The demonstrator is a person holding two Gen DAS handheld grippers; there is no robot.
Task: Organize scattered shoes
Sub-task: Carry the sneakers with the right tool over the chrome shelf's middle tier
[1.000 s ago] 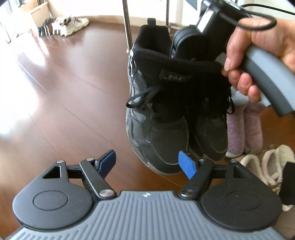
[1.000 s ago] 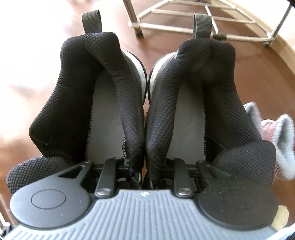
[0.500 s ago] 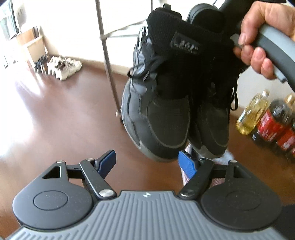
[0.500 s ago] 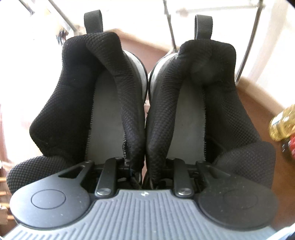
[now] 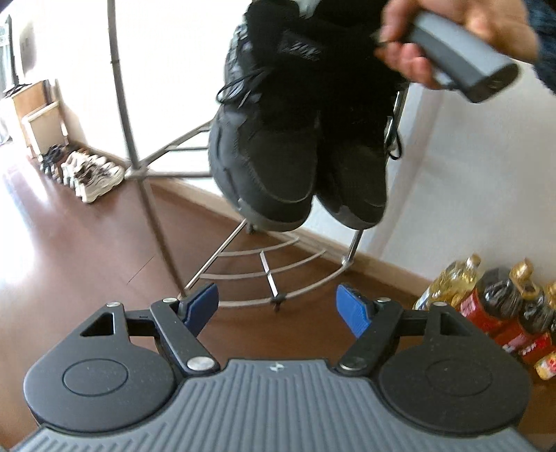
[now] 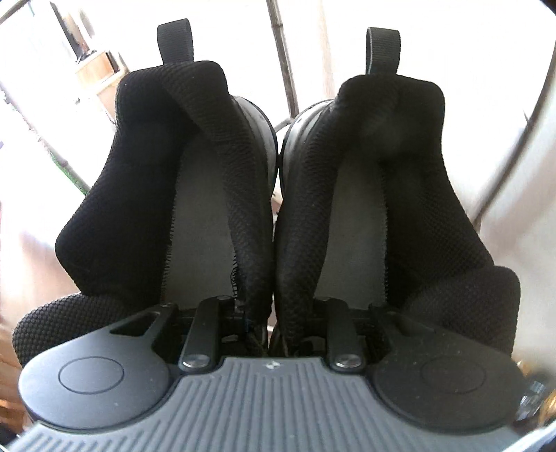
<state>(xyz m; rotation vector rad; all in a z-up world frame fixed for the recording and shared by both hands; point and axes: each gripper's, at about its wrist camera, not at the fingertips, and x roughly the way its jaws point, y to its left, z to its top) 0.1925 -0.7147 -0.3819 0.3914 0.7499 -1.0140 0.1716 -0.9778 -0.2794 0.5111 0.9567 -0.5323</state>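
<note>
A pair of black sneakers [image 5: 299,149] hangs toes-down in the air, in front of a metal rack [image 5: 267,267]. A person's hand [image 5: 451,31] holds the right gripper's handle above them. In the right wrist view the two shoes [image 6: 274,194] fill the frame side by side, and my right gripper [image 6: 274,327] is shut on their two inner collar walls, pinched together. My left gripper [image 5: 278,306] is open and empty, its blue pads [image 5: 199,306] well below the shoes' toes.
A curved metal shoe rack with thin poles [image 5: 121,87] stands against the white wall. White sneakers [image 5: 93,174] line the wall at left by wooden furniture [image 5: 41,118]. Oil and cola bottles [image 5: 486,302] stand on the brown wood floor [image 5: 80,250] at right.
The right gripper has lifted the black pair high off the floor to rack level. My left gripper has risen too, and the rack's lower tiers and the bottles have come into view.
</note>
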